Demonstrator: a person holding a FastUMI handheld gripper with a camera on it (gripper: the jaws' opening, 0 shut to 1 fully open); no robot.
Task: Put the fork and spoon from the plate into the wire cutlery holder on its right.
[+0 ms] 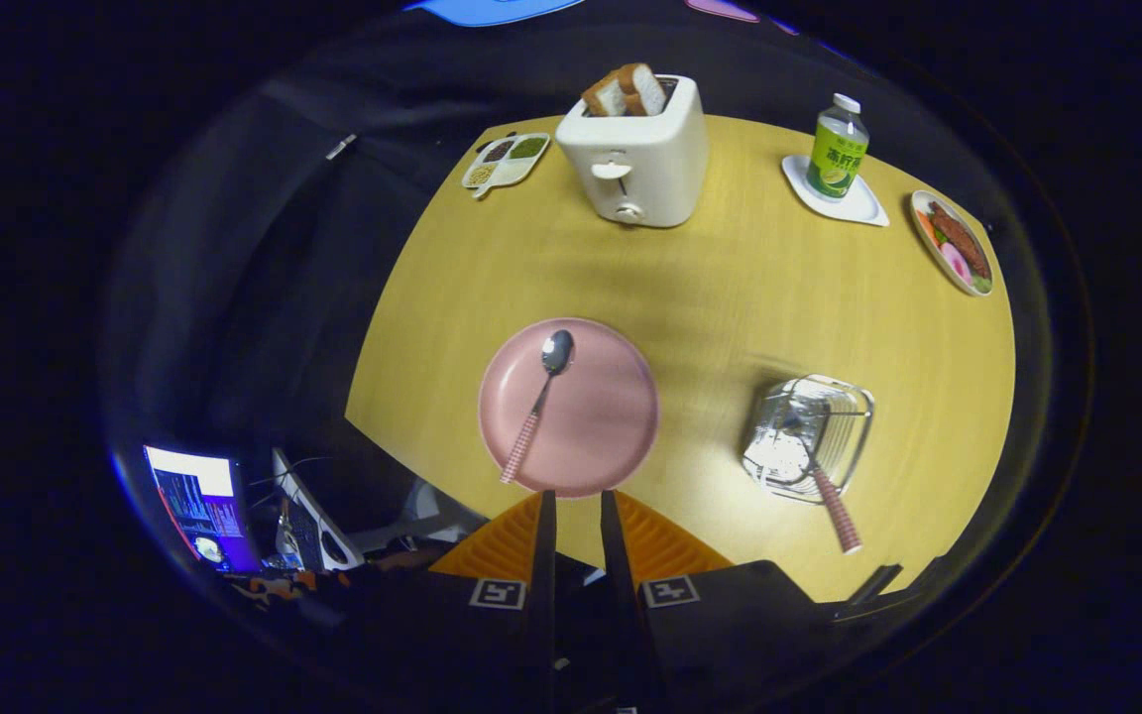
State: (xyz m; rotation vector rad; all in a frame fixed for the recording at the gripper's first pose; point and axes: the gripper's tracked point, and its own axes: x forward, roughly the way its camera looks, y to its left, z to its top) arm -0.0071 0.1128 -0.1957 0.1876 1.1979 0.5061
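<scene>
Hand-held gripper (pixel 578 501) hangs above the near edge of the yellow desk (pixel 730 297), its two fingers (pixel 544 535) set close together with only a narrow gap, nothing held between them. Landmark: the pink plate (pixel 611 416), lying just ahead of the fingertips, its near rim almost under them. On the plate lies the spoon (pixel 538 402), bowl toward the plate's far rim, checked handle running back across the plate's left half and ending at the near-left rim. To the right of the plate, apart from it, stands the wire cutlery holder (pixel 814 436). The fork (pixel 824 486) is already in the holder, head down among the wires, its checked handle leaning out over the holder's near side toward the desk edge. Beyond the plate, at the far side of the desk, sits a white toaster (pixel 635 164) with bread slices (pixel 626 91) sticking up from its slot. Far-left of the plate, just beside the toaster, is a small divided dish (pixel 505 161) with dark and green fillings. Far-right of the plate, a green-labelled bottle (pixel 837 149) stands on a white coaster (pixel 854 203); further right again, a plate of food (pixel 953 243) sits at the desk's rim. Near-left of the plate, off the desk and lower down, a lit screen (pixel 199 506) glows.
</scene>
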